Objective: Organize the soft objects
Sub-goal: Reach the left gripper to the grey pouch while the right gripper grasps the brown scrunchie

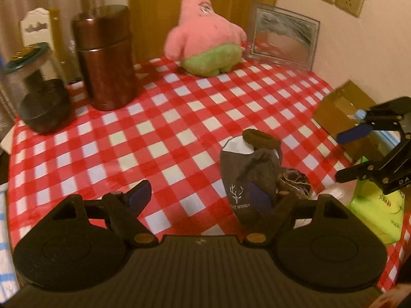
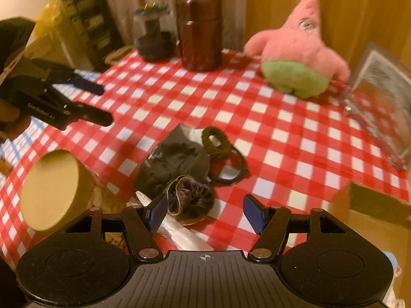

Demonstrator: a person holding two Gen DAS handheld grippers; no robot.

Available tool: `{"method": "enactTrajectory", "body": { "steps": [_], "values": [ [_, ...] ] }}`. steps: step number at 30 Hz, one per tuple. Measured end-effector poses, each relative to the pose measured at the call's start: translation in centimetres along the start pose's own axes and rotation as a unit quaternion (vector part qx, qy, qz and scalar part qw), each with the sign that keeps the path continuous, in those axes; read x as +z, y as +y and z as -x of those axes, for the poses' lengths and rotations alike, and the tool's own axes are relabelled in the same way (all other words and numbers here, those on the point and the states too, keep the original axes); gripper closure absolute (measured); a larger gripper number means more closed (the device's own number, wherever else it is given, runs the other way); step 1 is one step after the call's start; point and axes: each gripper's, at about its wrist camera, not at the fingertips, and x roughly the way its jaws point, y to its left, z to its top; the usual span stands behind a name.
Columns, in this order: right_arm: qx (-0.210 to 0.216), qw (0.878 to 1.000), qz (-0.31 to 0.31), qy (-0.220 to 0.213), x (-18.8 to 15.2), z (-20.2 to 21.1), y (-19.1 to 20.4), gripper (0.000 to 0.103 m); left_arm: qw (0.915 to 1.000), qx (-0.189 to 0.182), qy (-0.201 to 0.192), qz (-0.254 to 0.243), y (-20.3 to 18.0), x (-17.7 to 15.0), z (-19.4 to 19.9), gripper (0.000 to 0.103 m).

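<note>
Velvet scrunchie (image 2: 191,199) lay just ahead of the empty, wide-open right gripper (image 2: 205,211), toward its left finger, while the open, empty left gripper (image 1: 200,197) stood farther off.

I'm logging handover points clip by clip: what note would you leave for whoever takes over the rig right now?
Left gripper: open, holding nothing, low over the checked tablecloth, its right pad against the grey drawstring pouch.
Right gripper: open, empty, hovering just short of the dark velvet scrunchie.
Soft things: pouch, scrunchie, olive hair tie and thin black hair band lie bunched at the near table edge; pink star plush stands at the back by the mirror.
Done: nothing visibly sorted.
Left: grasp and place each; cardboard box sits open on the right.
</note>
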Motion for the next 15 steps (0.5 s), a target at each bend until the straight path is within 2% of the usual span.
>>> {"method": "enactTrajectory", "body": {
  "steps": [9, 15],
  "values": [
    [0.054, 0.997, -0.009, 0.059, 1.3, -4.4, -0.8, 0.038, 0.9992, -0.027, 0.026, -0.017, 0.0, 0.2, -4.0, 0.022],
    [0.066, 0.994, -0.019, 0.079, 1.9, -6.6, -0.8, 0.046, 0.9984, -0.041, 0.037, -0.012, 0.0, 0.1, -5.7, 0.022]
  ]
}}
